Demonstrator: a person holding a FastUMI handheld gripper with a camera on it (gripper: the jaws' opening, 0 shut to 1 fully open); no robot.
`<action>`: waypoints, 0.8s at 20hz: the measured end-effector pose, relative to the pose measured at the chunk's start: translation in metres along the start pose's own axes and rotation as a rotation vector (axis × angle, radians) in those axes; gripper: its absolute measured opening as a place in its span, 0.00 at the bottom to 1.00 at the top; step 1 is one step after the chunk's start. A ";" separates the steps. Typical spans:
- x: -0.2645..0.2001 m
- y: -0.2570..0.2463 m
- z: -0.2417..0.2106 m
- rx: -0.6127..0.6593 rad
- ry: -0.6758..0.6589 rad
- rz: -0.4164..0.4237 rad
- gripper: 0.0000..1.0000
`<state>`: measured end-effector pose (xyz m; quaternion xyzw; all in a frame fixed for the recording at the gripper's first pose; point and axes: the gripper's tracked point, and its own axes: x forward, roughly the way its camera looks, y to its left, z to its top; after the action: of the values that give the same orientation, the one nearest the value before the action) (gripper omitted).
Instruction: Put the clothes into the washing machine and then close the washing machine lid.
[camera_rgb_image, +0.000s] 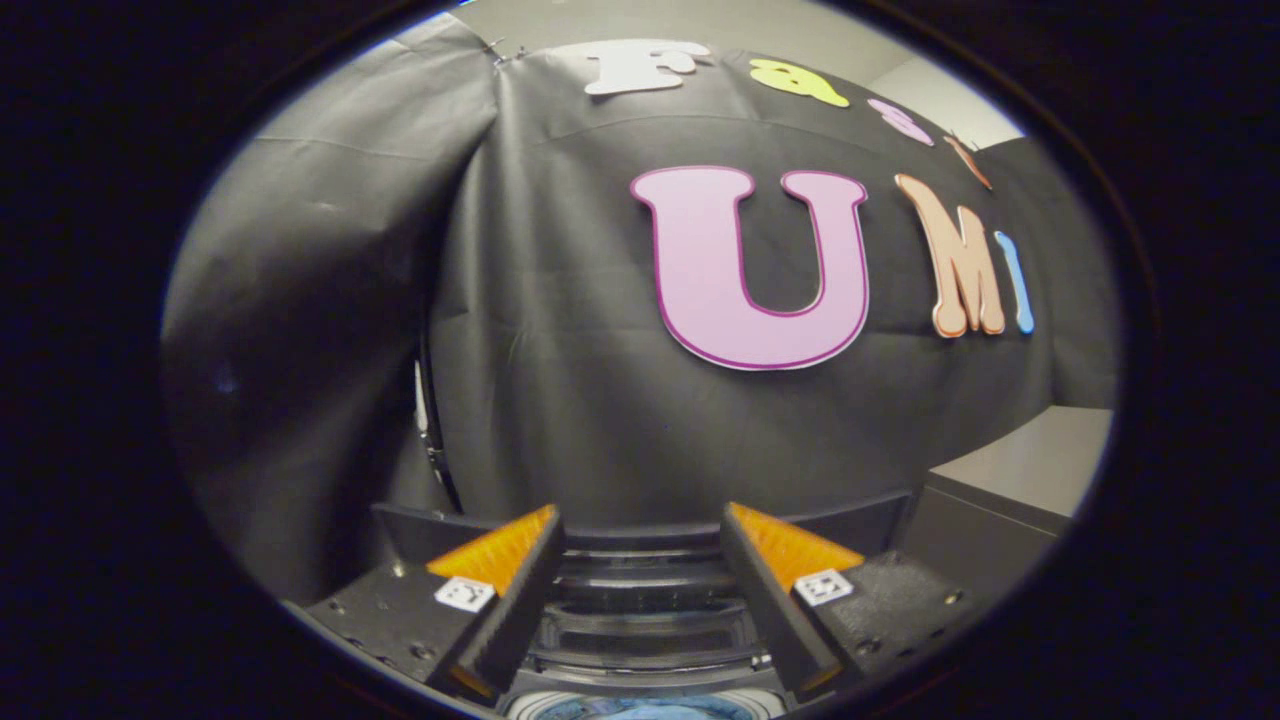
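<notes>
- Tongs (640, 560) stand spread apart, grasping nothing.
- Washing machine lid (640, 570) stands raised just ahead of the tongs, between their tips; judge it stiff, light and hinged, so take its top edge and swing it down.
- Clothes (640, 708), bluish and likely soft, lie in the drum below the tongs, mostly cut off.
- Grey cabinet (1030, 470) sits right of the tongs.

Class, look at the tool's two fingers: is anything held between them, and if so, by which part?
Nothing is held. The tool is open, its fingers apart with only a gap between them; beyond that gap lies the washing machine, with blue cloth showing in its tub below.
</notes>
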<state>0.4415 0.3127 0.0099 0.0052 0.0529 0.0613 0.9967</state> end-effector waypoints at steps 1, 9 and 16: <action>-0.006 -0.008 -0.042 -0.068 0.158 -0.041 0.98; -0.024 0.037 -0.125 -0.091 0.234 0.072 0.98; -0.043 0.035 -0.008 0.078 -0.012 0.043 0.97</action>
<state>0.3940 0.3424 0.0071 0.0457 0.0494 0.0805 0.9945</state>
